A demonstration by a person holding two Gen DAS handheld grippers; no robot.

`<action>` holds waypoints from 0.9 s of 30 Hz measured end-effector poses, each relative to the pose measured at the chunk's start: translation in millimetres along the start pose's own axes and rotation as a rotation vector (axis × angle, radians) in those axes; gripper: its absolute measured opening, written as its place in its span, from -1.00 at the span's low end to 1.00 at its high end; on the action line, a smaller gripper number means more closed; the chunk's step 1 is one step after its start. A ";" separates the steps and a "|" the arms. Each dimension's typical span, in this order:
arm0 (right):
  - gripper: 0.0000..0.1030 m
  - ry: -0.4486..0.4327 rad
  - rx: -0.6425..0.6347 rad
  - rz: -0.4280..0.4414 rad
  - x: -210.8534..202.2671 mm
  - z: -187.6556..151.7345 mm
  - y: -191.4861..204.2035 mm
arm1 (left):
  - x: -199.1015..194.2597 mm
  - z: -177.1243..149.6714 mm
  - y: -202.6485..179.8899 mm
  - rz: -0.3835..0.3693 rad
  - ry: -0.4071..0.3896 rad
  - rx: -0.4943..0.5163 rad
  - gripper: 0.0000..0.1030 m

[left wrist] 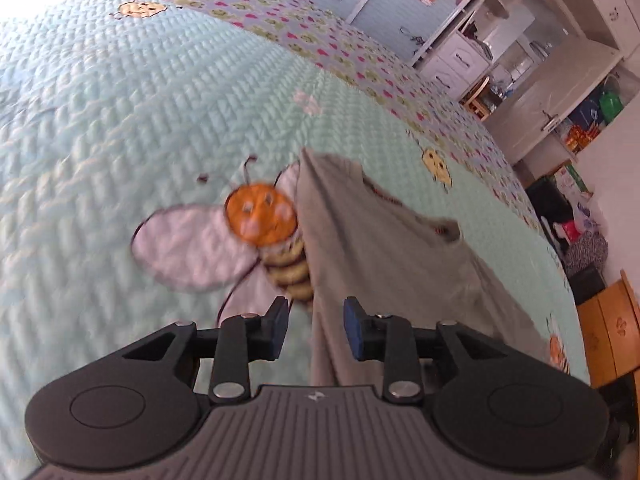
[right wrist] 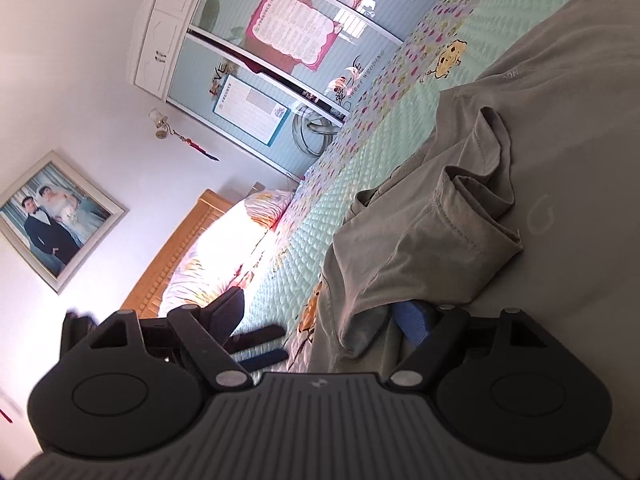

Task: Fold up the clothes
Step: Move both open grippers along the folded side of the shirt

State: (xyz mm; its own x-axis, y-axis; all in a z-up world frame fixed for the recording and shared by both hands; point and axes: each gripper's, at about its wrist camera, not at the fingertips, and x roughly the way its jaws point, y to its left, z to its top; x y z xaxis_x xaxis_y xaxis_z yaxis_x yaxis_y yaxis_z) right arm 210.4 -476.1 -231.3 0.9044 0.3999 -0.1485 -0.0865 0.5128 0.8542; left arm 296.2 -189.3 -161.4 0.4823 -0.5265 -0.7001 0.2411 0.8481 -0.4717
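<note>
— Left wrist view: what does the left gripper (left wrist: 316, 330) do?
— Its jaws stand partly apart, holding nothing, above the edge of the grey shirt (left wrist: 360, 248) on the bed (left wrist: 120, 100).
— And the right gripper (right wrist: 324, 320)?
— Wide, with a shirt fold between its jaws; beyond, the wardrobe (right wrist: 256, 60).

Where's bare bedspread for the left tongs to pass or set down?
Free: the quilted bedspread left of the bee patch, up to the heart-print border. Crowded: right of the bee, under the grey garment.
</note>
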 end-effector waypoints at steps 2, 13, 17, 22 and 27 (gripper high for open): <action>0.58 -0.006 0.010 0.011 -0.4 0.1 -0.8 | -31.7 -31.4 11.1 0.014 0.004 -0.023 -0.33; 0.58 0.160 0.263 -0.020 -81.6 -26.6 33.3 | -108.7 -126.3 24.6 0.071 0.013 -0.002 -0.08; 0.58 0.282 0.273 -0.039 -124.7 -65.7 60.6 | -125.7 -142.3 28.8 0.072 0.023 0.015 -0.08; 0.58 0.374 0.276 -0.014 -167.5 -113.0 96.7 | -158.4 -163.8 51.3 0.103 0.035 0.022 0.05; 0.58 0.432 0.276 -0.053 -198.1 -142.8 110.7 | -185.6 -183.6 83.2 0.110 0.061 -0.029 0.07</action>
State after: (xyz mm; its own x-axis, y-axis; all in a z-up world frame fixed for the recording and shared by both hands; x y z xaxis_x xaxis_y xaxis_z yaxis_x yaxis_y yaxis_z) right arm -38.1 -390.1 -178.5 0.6448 0.6856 -0.3378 0.1210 0.3449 0.9308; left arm 72.1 -31.7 -169.1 0.4523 -0.4342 -0.7790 0.1646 0.8991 -0.4055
